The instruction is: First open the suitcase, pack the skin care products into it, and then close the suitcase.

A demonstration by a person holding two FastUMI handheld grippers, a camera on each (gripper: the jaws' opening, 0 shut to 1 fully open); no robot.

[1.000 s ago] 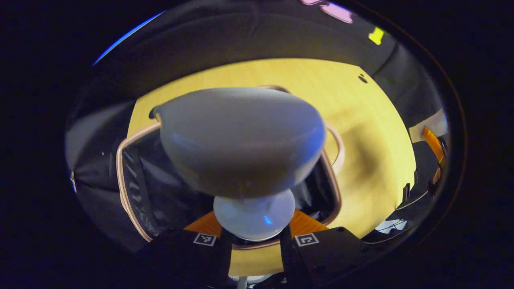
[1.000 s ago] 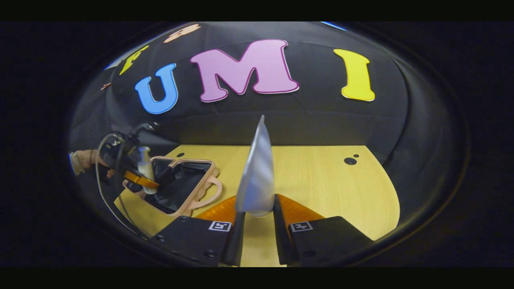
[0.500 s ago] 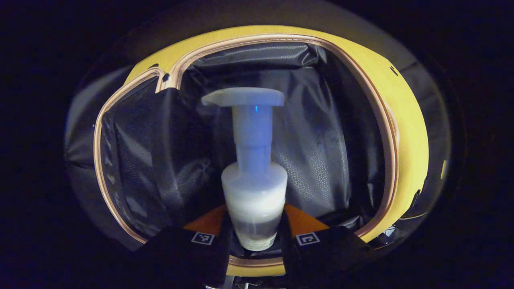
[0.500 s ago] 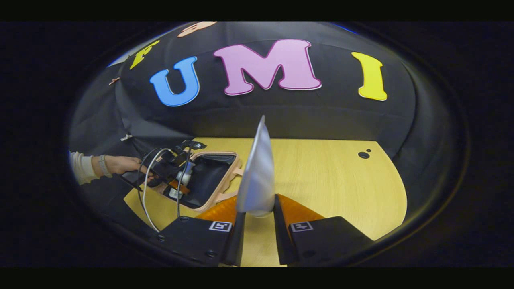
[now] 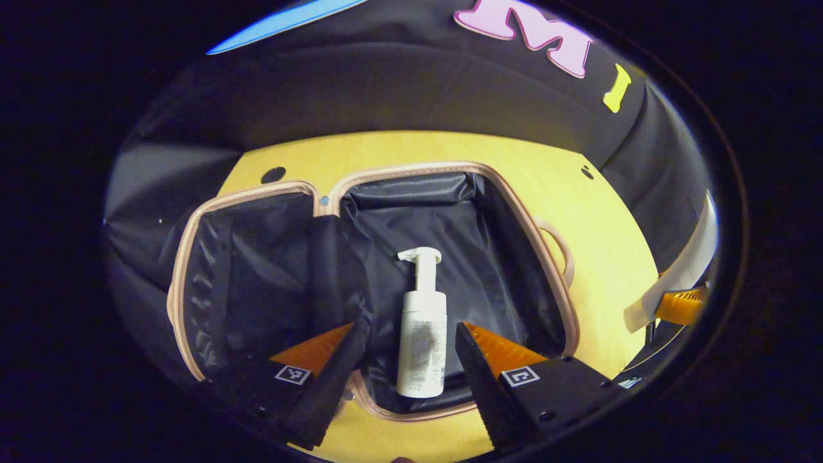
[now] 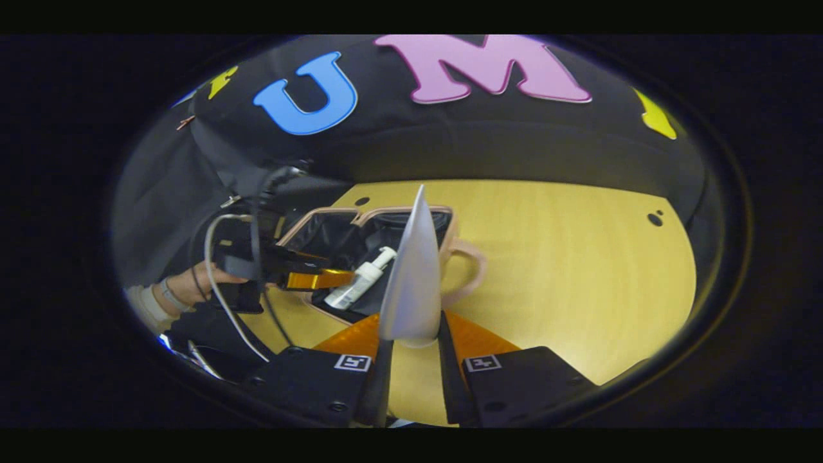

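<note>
Pale wood makes up the table, and on it the suitcase lies open, its two black-lined halves side by side with a pinkish rim running round them. In the left gripper view, the left gripper hangs just above the case's near edge with its fingers spread wide, touching nothing. Between them, lower down, the pump bottle lies flat on the lining of the right half, base toward the near rim and pump head pointing to the far side. A loop handle sticks out from the right wall of the case, over bare table.

In the right gripper view, the right gripper is off to the right of the case, fingers pinched on the bottom end of a silvery tube that stands upright with its flat crimped end on top. Beyond it to the left, the bottle rests in the case, and a hand holds the left gripper just over it. Farther off, the table runs to the black cloth wall.
</note>
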